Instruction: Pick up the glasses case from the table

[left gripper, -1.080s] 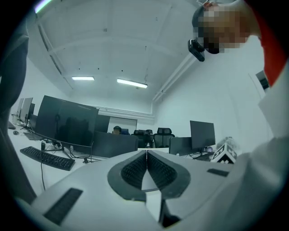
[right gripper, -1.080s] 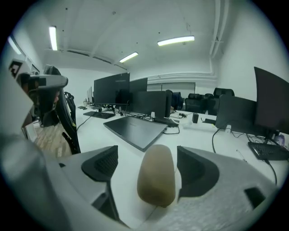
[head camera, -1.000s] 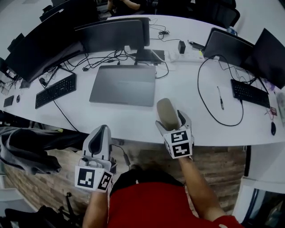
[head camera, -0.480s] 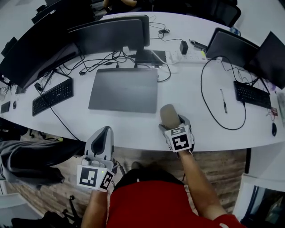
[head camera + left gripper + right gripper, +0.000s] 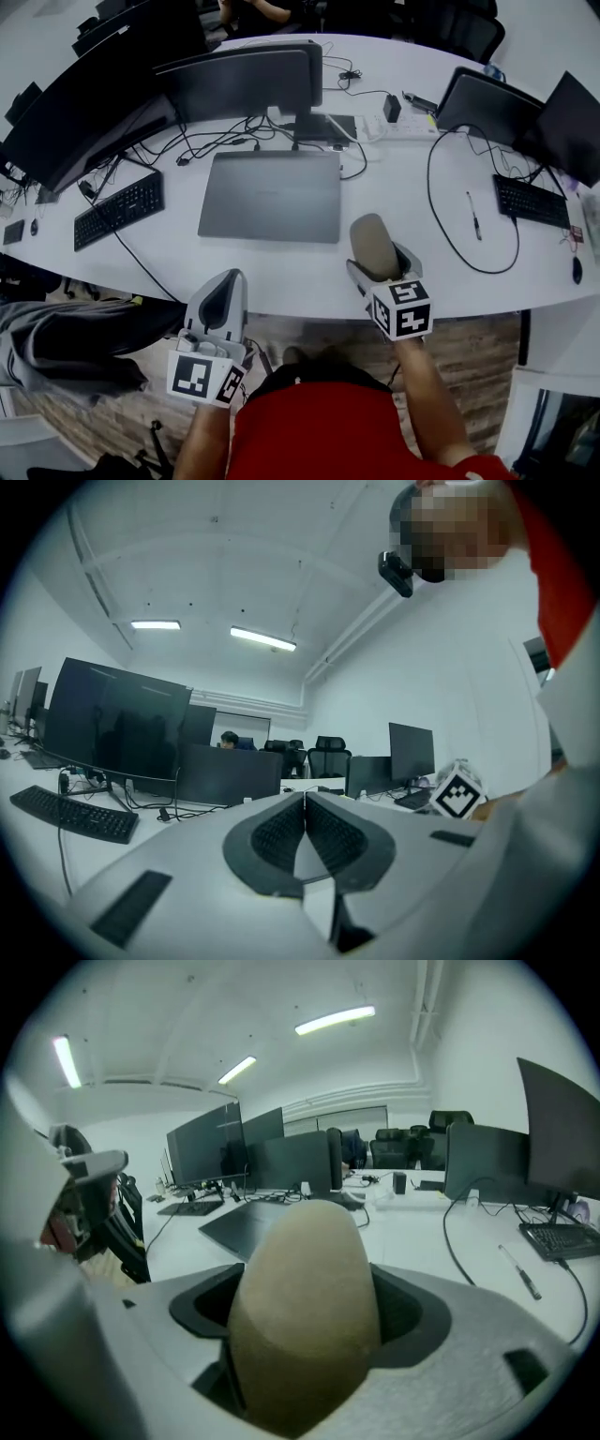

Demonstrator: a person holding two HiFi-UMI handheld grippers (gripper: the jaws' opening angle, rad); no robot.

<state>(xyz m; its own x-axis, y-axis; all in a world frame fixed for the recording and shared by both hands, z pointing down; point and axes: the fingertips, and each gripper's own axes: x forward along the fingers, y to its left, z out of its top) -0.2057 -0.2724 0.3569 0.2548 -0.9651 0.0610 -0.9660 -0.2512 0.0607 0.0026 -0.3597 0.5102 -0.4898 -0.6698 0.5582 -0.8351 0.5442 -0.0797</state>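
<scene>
Tan, rounded oval glasses case [image 5: 371,242]: end-on between jaws of right gripper [image 5: 382,262], which are closing on it. Shifted right since half a second ago, apparently lifted off white table [image 5: 281,272]; pick-up judged nearly complete. Left gripper [image 5: 222,298]: pressed together, empty.

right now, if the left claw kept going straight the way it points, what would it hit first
Probably the dark monitor behind the closed laptop. The left claw points level across the table, seemingly above the laptop's lid, though height is hard to judge.
</scene>
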